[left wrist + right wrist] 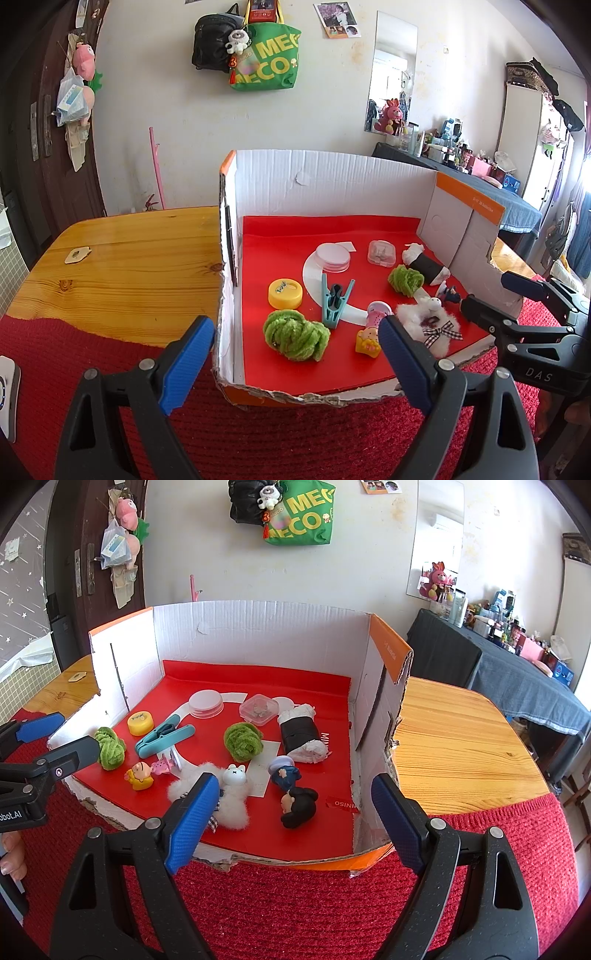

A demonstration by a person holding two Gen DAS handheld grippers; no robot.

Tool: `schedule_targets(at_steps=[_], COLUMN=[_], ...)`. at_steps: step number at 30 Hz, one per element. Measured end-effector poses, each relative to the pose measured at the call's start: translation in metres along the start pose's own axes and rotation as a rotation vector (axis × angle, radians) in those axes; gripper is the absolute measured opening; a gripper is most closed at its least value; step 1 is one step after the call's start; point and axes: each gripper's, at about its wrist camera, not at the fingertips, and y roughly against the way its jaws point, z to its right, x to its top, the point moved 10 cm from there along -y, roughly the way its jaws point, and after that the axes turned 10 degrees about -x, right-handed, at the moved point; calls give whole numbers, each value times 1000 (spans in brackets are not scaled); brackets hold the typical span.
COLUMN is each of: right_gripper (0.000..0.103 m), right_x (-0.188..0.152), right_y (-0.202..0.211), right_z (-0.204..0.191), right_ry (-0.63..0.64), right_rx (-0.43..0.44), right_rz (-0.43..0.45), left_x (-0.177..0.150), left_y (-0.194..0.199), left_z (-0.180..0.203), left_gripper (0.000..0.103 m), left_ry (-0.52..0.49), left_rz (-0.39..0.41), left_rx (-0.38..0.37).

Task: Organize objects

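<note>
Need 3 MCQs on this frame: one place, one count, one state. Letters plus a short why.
1. The yellow round plastic lid lies:
A. on the wooden table
B. inside the cardboard box
C. on the red knitted mat

2. Fuzzy green yarn balls in the box:
A. one
B. two
C. four

3. The right tool is:
A. open, holding nothing
B. shut on the teal clothes peg
C. shut on the lid

Key: B, lid rests on the box's red liner; B, a second ball sits mid-box; A, its blue pads stand apart before the box.
</note>
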Motion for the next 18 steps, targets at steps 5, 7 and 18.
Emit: schedule_targets(at_steps=[5, 7, 18], right_gripper=[85, 85, 85], right_x=[0, 0, 0], right_y=[0, 0, 0], right_z=[0, 0, 0], right_ry=[0, 1, 0], right_rx=[0, 0, 0], right_rz=[0, 0, 0], left_x=[0, 0, 1], left_y=[0, -1, 1], left_z=[0, 1, 1], left_gripper=[92, 92, 92], left_ry=[0, 0, -2], left_rz=[1, 1, 5], left_rx=[0, 0, 1])
